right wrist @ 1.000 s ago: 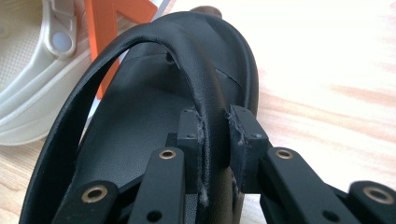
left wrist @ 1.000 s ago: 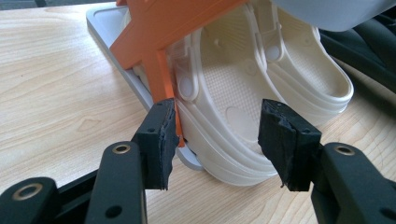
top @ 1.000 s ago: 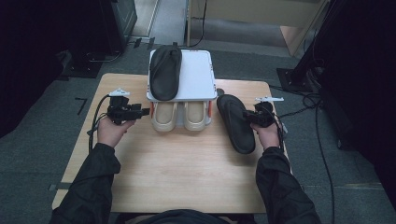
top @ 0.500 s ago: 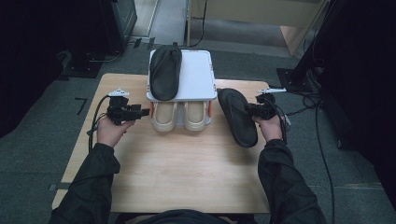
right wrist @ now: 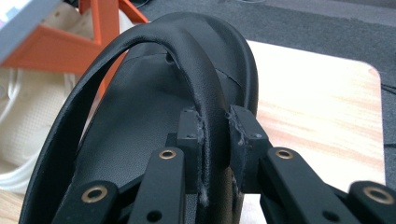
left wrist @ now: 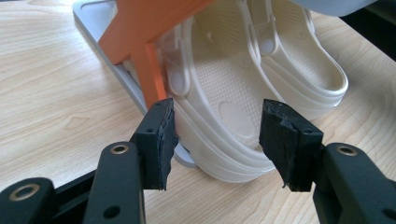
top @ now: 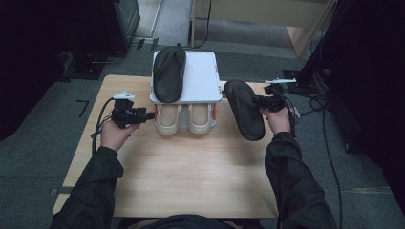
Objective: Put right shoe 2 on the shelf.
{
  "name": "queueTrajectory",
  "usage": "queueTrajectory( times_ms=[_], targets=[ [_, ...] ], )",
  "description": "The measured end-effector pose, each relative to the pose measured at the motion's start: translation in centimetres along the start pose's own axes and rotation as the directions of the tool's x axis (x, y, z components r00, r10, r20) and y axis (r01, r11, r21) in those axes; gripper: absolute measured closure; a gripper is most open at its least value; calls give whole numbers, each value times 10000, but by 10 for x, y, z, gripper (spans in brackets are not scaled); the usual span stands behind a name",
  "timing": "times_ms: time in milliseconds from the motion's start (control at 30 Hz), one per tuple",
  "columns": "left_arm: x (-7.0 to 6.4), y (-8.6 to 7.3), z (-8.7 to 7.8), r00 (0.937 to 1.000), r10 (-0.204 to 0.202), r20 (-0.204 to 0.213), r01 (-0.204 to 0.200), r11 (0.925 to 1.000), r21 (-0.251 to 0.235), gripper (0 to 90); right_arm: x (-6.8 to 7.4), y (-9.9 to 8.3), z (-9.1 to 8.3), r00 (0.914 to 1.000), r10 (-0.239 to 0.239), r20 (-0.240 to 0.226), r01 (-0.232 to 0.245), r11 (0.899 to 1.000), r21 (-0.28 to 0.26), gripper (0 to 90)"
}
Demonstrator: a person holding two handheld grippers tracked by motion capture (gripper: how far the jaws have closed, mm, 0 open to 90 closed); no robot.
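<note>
Light wooden surface [top: 191, 176], grey carpeted floor [top: 43, 157] around it, black cables [top: 329, 143] at the right, dark cabinet [top: 122, 21] beyond

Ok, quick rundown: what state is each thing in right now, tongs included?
Right tongs: shut on the strap of the black sandal, which is lifted.
Left tongs: open, beside the cream clogs.
Second black sandal: lying on the rack's top shelf.
Cream clogs: paired on the lower shelf.
Shoe rack: upright on the table.
</note>
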State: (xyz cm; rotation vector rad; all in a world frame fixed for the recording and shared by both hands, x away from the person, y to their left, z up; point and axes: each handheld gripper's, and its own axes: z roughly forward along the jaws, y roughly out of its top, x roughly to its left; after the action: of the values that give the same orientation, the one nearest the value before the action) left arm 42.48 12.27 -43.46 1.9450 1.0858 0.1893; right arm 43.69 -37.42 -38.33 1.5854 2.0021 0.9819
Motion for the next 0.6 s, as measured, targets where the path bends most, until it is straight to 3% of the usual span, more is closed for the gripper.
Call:
queueTrajectory(
  times_ms=[267,600],
  targets=[
    [-1,-1,1,10000,-23,71,23,10000,-5,457,1,22,-8,10000,37,82,-37,10000,-65,762],
    [0,-1,-1,10000,-8,32,8,10000,-98,457,12,53,-14,9992,-297,252,300,9995,-131,763]
  ],
)
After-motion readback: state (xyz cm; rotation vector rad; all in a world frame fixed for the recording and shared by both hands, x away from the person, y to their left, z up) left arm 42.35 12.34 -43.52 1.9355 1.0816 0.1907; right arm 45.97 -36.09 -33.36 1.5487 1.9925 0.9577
